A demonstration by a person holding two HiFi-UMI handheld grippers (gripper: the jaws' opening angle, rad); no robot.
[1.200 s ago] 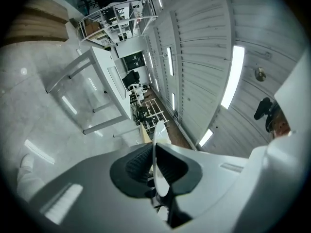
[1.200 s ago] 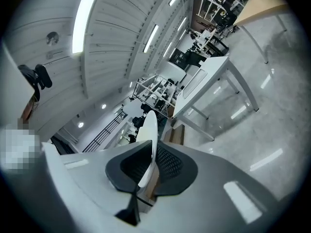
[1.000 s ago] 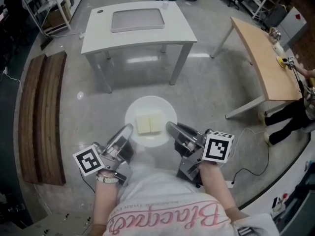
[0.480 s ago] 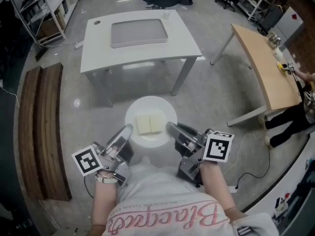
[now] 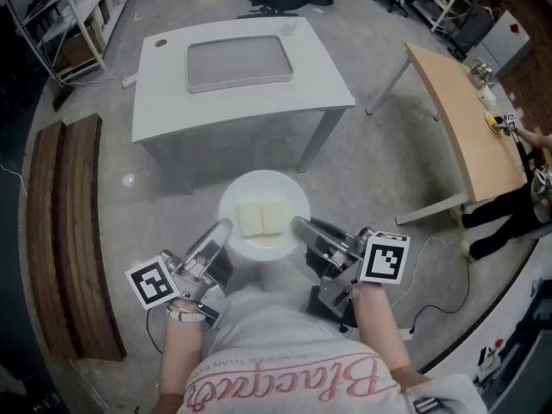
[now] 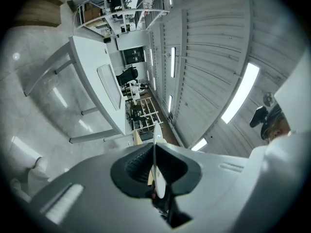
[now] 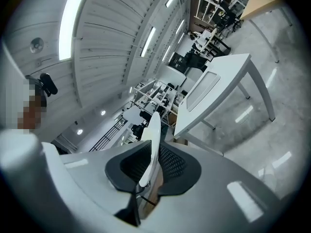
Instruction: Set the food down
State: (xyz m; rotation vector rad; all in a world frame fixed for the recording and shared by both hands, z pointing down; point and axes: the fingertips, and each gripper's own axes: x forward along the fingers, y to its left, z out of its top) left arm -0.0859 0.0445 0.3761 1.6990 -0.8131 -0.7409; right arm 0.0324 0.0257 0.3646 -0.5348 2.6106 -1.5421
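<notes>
Carrying is in hand: the left claw (image 5: 222, 228) and right claw (image 5: 299, 224) each clamp the rim of the round white plate (image 5: 263, 179) of pale bread squares (image 5: 261, 217), just short of the white rectangular surface (image 5: 164, 102); next it probably must go level onto that surface.

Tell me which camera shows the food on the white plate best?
The head view: it looks down on the plate and shows the food as two pale slices side by side. The two gripper views catch only the plate's rim, edge-on between the jaws.
</notes>
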